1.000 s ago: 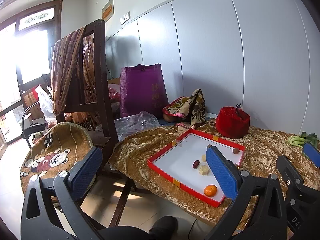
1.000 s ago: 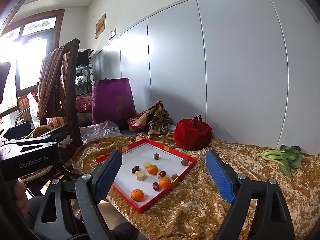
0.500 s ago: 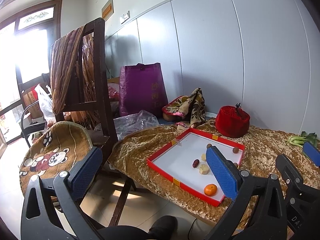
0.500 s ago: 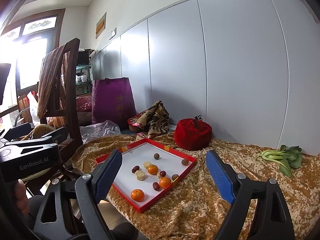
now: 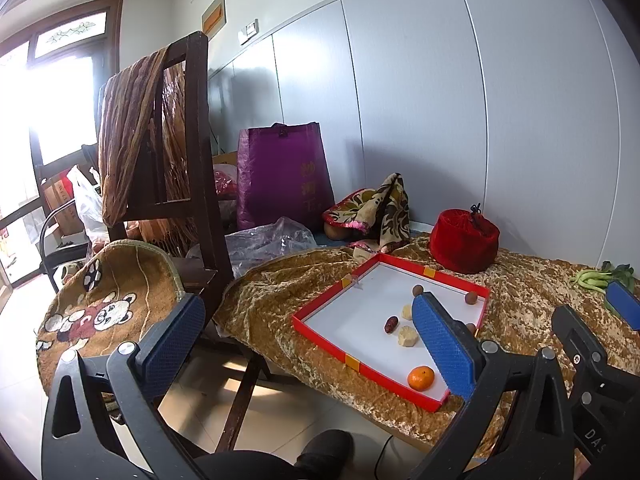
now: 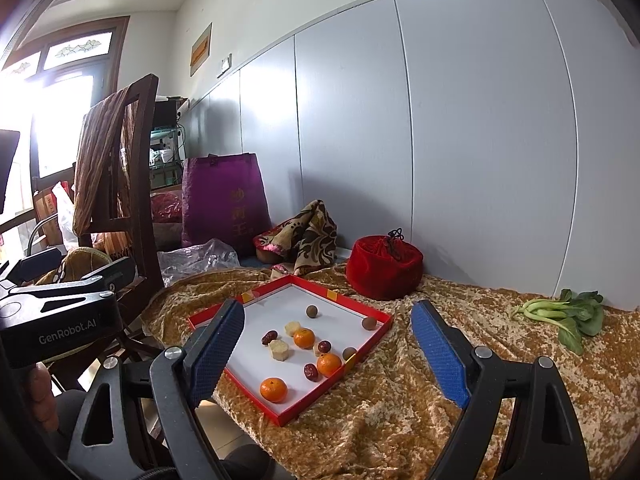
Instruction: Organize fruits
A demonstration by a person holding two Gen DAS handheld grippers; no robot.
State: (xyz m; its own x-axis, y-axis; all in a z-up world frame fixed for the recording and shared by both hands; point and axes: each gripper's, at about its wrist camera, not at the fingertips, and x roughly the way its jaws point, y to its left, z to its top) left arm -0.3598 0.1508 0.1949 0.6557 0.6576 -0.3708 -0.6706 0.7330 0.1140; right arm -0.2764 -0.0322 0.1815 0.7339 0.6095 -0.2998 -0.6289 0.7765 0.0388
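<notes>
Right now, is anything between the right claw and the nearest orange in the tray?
Nothing visible. The right claw hangs open above the near tablecloth; the orange lies just inside the red tray rim, uncovered.

Table cover (image 6: pixel 400 420): crushed gold velvet, shiny in patches.
Tray (image 6: pixel 372 312): red rim, smooth matt white floor, paper-like card.
Oranges (image 6: pixel 273 389): dimpled skin, slight gloss.
Pouch (image 6: pixel 384 266): red velvet, soft nap, corded top.
Bag (image 6: pixel 226 204): purple woven plastic, faint sheen.
Chair (image 5: pixel 200 152): dark wood, worn varnish; striped cloth draped over it.
Gripper pads (image 6: pixel 438 354): blue rubbery plastic, fine grid texture; frames matt black plastic.
Wall panels (image 6: pixel 480 140): smooth, satin grey.
</notes>
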